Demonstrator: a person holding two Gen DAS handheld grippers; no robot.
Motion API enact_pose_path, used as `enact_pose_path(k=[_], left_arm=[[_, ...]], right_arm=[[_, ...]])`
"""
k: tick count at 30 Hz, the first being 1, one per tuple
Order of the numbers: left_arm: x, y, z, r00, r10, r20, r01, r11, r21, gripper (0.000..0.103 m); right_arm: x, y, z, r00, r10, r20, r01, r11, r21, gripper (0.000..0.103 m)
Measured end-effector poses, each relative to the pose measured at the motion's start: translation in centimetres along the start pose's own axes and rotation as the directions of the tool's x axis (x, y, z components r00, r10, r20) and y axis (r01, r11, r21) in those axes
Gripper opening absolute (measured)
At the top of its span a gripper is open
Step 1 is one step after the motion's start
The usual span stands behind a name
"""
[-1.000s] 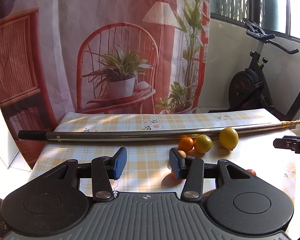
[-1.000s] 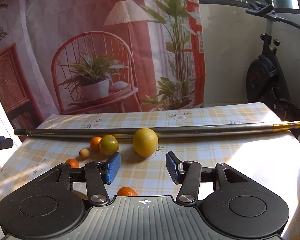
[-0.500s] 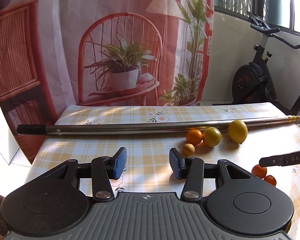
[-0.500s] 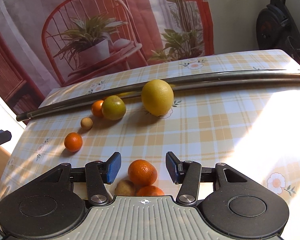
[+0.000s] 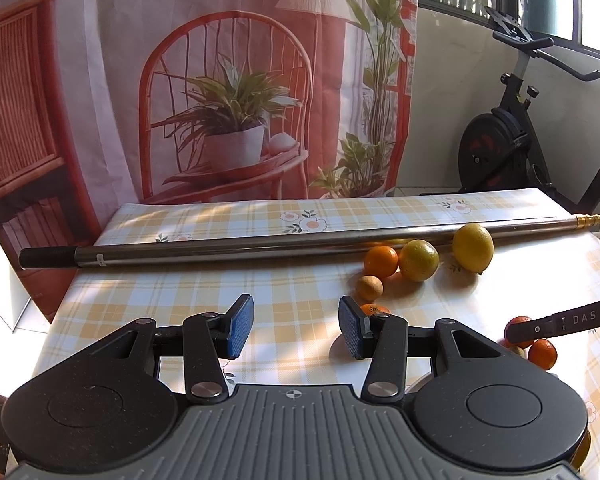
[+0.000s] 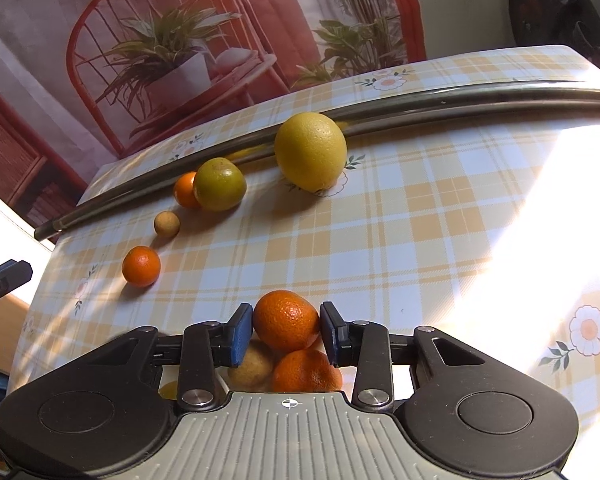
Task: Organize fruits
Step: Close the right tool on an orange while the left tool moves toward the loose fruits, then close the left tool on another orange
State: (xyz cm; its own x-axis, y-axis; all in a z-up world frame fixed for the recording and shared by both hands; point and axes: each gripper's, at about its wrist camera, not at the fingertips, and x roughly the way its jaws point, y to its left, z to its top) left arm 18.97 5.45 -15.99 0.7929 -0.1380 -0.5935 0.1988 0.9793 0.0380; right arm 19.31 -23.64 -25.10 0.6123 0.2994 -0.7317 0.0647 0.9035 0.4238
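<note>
**Right gripper closed around a mandarin near the table's front edge**

The long steel pole with a black grip [image 5: 260,246] lay across the yellow-checked flowered tablecloth [image 6: 440,240], and everything is placed against it. Just in front of the pole sat a large yellow lemon-like fruit [image 6: 311,151], touching or nearly touching it. Beside that, also close to the pole, was a greenish-yellow round citrus [image 6: 219,184], with a small orange mandarin [image 6: 184,190] pressed against its far side. A little nearer the camera than those two lay a small tan round fruit [image 6: 167,223], and further from the pole again a lone bright orange mandarin [image 6: 141,266].

Well away from the pole, at the near edge, the right gripper [image 6: 286,334] had its blue pads against both sides of a pebbled orange mandarin [image 6: 286,320], the jaws narrowed to the fruit's width. Under and behind that fruit sat a second orange mandarin [image 6: 306,372] and a pale brown round fruit [image 6: 251,368], all three bunched together.

The left gripper [image 5: 296,328] hovered over the cloth on the near side of the pole, its fingers spread wide with nothing between them.
</note>
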Motion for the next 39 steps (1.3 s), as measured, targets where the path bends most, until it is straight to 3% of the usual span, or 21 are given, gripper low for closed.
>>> enact_pose_path(k=[7, 10, 15, 33, 35, 37, 39], left_arm=[[2.0, -0.7, -0.3, 0.999, -0.023, -0.049, 0.023, 1.0, -0.002, 0.051], [3.6, -1.1, -0.3, 0.995, -0.062, -0.083, 0.062, 0.998, -0.01, 0.056], [6.5, -1.2, -0.7, 0.983, -0.116, -0.141, 0.107, 0.992, -0.068, 0.056], [10.3, -4.9, -0.8, 0.983, -0.074, -0.168, 0.083, 0.995, 0.046, 0.056], [10.4, -5.0, -0.9, 0.981, -0.08, -0.175, 0.089, 0.995, 0.047, 0.054], [10.4, -5.0, -1.0, 0.981, -0.086, -0.176, 0.096, 0.994, 0.048, 0.043], [10.4, -5.0, -1.1, 0.979, -0.104, -0.175, 0.113, 0.993, 0.042, 0.04]], right_arm=[[-0.2, -0.4, -0.1, 1.0, 0.012, 0.012, -0.012, 1.0, 0.016, 0.033], [-0.4, -0.5, -0.2, 1.0, 0.009, 0.023, -0.009, 1.0, 0.017, 0.033], [-0.4, -0.6, -0.4, 0.999, 0.024, 0.03, -0.024, 0.999, 0.026, 0.033], [-2.3, -0.7, -1.4, 0.993, 0.024, 0.112, -0.03, 0.999, 0.045, 0.033], [-2.6, -0.7, -1.5, 0.993, 0.025, 0.119, -0.031, 0.998, 0.051, 0.033], [-2.8, -0.8, -1.5, 0.991, 0.027, 0.128, -0.034, 0.998, 0.057, 0.033], [-3.0, -0.8, -1.6, 0.99, 0.028, 0.135, -0.036, 0.998, 0.059, 0.033]])
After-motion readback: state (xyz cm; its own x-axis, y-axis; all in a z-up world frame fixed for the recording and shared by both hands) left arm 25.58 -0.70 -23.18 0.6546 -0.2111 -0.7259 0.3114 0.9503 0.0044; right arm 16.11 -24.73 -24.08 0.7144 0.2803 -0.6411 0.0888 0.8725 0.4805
